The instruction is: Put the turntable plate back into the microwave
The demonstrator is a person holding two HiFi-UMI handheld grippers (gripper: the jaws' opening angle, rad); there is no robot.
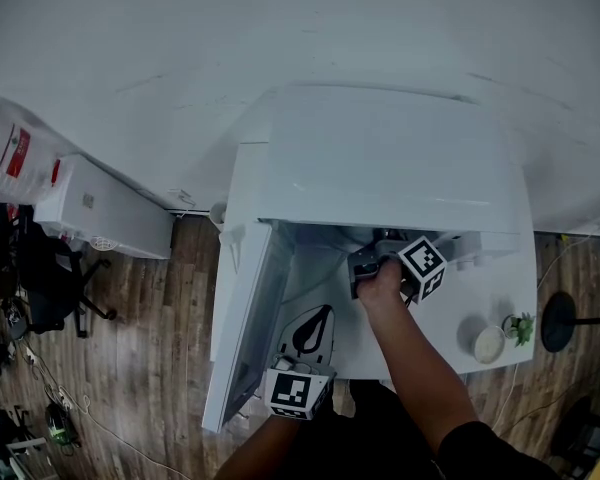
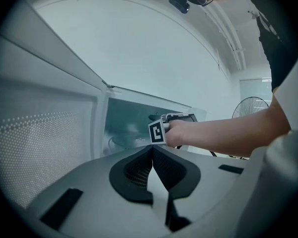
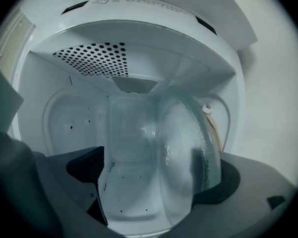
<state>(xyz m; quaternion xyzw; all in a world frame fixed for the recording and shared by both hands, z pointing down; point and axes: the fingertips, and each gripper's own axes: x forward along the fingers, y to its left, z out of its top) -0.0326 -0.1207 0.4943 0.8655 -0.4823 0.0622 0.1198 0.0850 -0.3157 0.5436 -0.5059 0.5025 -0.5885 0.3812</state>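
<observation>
The white microwave (image 1: 380, 158) stands with its door (image 1: 245, 318) swung open to the left. My right gripper (image 1: 365, 266) reaches into its mouth. In the right gripper view the clear glass turntable plate (image 3: 184, 157) stands on edge, tilted and blurred, between the wide-apart jaws of the right gripper (image 3: 154, 180). Its rim lies near the right pad (image 3: 233, 177) and well clear of the left pad (image 3: 87, 167). My left gripper (image 1: 320, 318) hangs in front of the door, shut and empty (image 2: 152, 155); its view shows the right gripper's marker cube (image 2: 158, 132) at the cavity.
The microwave sits on a white table (image 1: 460, 308) with a small white bowl (image 1: 489, 344) and a little plant (image 1: 521, 328) at the right. A fan base (image 1: 558, 321) stands beyond the table. A white unit (image 1: 100, 208) and a chair (image 1: 50, 278) are on the wooden floor at left.
</observation>
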